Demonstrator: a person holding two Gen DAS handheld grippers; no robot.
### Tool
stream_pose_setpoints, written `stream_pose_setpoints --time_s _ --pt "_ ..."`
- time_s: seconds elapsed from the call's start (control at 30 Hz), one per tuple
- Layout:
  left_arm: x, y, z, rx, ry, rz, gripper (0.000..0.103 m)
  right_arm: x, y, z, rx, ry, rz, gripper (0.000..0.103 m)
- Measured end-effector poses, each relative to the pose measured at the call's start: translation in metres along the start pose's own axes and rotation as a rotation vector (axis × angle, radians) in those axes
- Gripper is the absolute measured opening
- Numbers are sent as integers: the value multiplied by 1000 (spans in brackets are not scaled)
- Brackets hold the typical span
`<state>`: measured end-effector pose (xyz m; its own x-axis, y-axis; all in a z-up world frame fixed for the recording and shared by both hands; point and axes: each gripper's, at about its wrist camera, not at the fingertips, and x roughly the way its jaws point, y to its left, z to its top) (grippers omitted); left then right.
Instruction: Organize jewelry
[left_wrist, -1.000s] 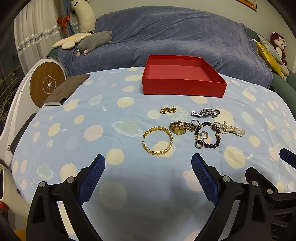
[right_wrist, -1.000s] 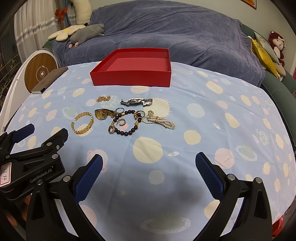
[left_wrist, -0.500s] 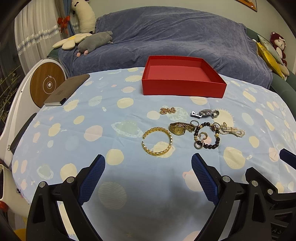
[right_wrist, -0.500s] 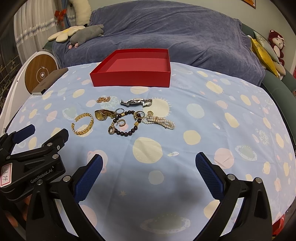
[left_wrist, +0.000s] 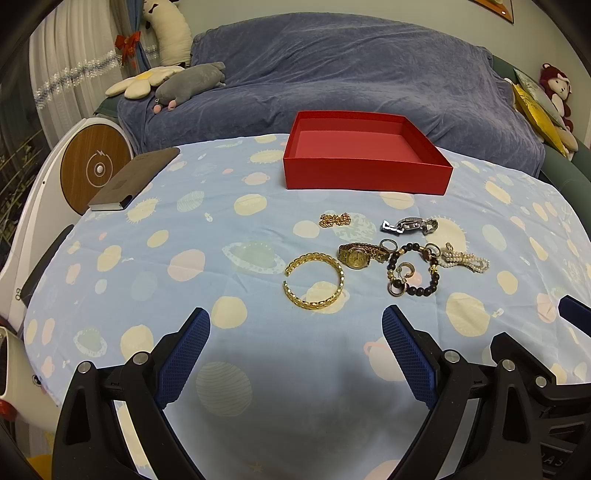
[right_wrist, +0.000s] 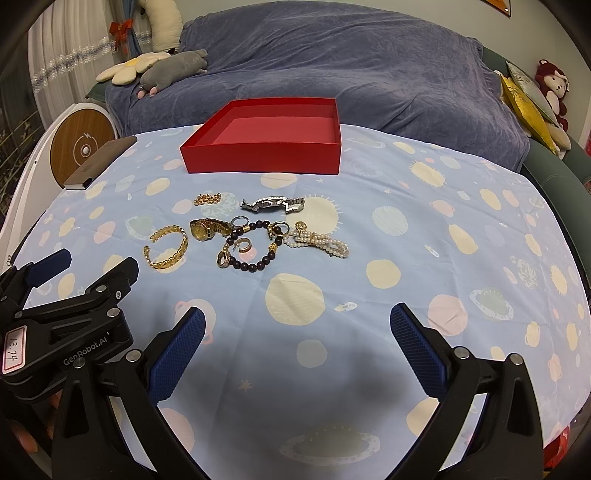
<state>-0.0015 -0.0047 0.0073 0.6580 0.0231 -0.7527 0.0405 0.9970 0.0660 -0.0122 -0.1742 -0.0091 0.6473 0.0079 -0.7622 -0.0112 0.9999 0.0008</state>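
Both the left gripper (left_wrist: 295, 350) and the right gripper (right_wrist: 297, 347) hang with jaws wide, holding nothing. Beyond them the jewelry cluster (right_wrist: 247, 236) lies on the tablecloth (right_wrist: 406, 258), just in front of the red box (right_wrist: 264, 157).

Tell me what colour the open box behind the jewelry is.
Red, inside and out. The box shows best in the right wrist view.
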Motion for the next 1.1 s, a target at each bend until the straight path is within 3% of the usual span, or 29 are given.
stream_pose_setpoints --time_s 1.1 --pt "-1 -1 1 0 -2 4 92 0 -1 0 0 -1 5 98"
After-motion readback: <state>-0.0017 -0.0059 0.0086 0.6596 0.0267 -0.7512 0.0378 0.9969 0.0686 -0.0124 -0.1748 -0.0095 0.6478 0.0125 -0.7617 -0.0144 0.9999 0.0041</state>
